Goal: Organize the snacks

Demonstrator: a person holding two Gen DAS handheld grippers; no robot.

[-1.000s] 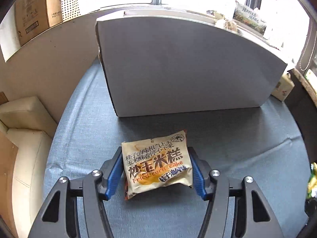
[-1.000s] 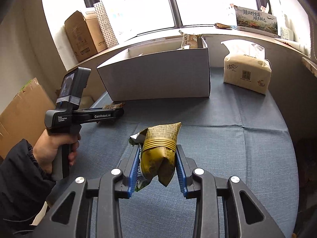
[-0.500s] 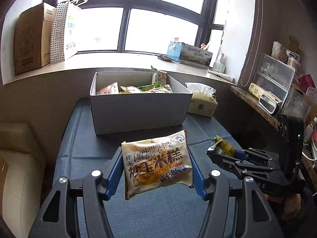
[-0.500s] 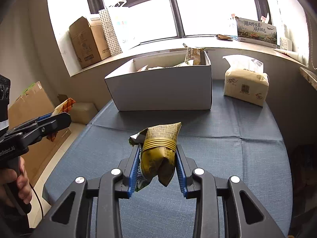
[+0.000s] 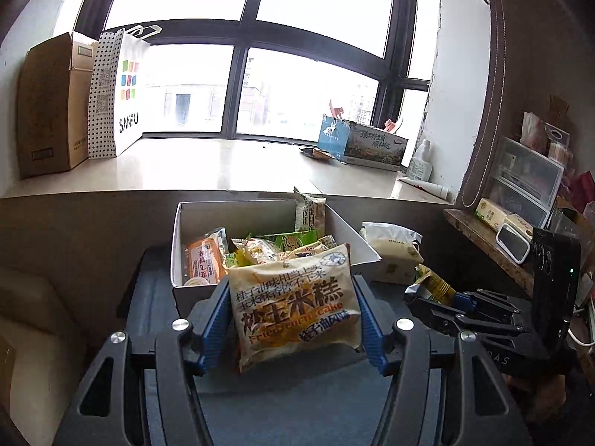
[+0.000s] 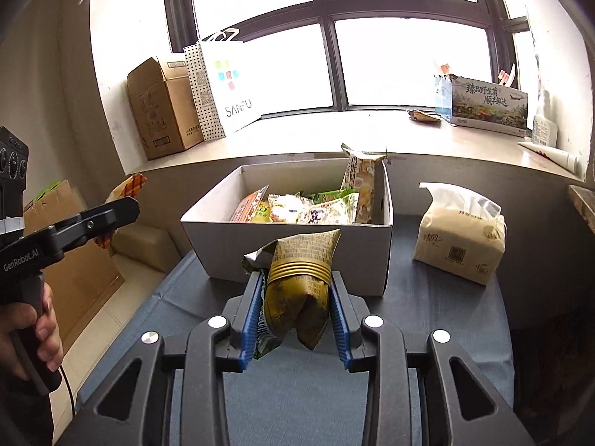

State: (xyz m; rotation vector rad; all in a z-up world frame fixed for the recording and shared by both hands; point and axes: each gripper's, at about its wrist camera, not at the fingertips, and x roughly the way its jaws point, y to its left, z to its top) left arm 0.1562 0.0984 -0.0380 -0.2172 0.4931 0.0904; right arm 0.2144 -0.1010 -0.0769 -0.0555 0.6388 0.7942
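Bright daylight pours through a wide dark-framed window (image 6: 331, 33) onto a pale sill (image 5: 208, 167), where a cardboard box (image 6: 163, 107) and a dotted paper bag (image 6: 219, 85) stand against the wall.

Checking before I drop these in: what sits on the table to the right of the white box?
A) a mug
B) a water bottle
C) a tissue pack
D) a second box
C: the right wrist view shows a soft tissue pack on the blue table, right of the white box.
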